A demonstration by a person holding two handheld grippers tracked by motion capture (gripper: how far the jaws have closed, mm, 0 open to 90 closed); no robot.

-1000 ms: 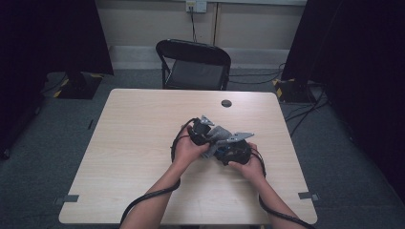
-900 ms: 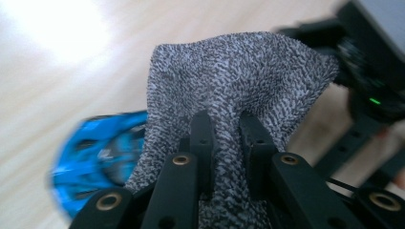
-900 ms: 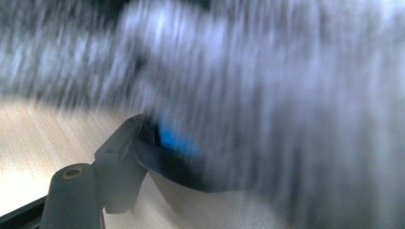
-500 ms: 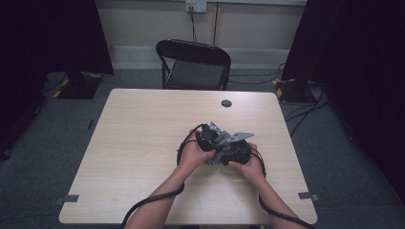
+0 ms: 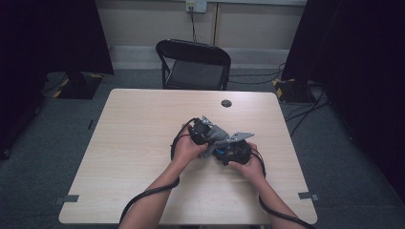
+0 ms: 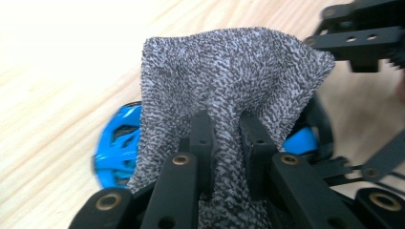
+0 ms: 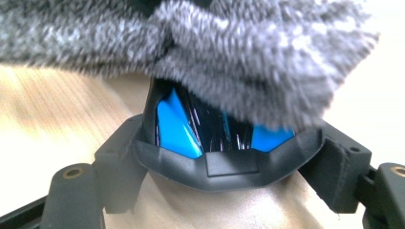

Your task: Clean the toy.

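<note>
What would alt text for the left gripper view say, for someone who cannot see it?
Two black jaws of the left gripper pinch a grey speckled cloth, which drapes over a shiny blue and black object on a pale wooden table. The right gripper reaches in at the upper right.

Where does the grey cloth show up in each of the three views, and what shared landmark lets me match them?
High view: the grey cloth sits mid-table between the two hands.
Left gripper view: it rises up the centre of the picture, pinched by the left gripper.
Right gripper view: it runs blurred across the top.
Shared landmark: the blue and black object under the cloth, gripped by the right gripper.
</note>
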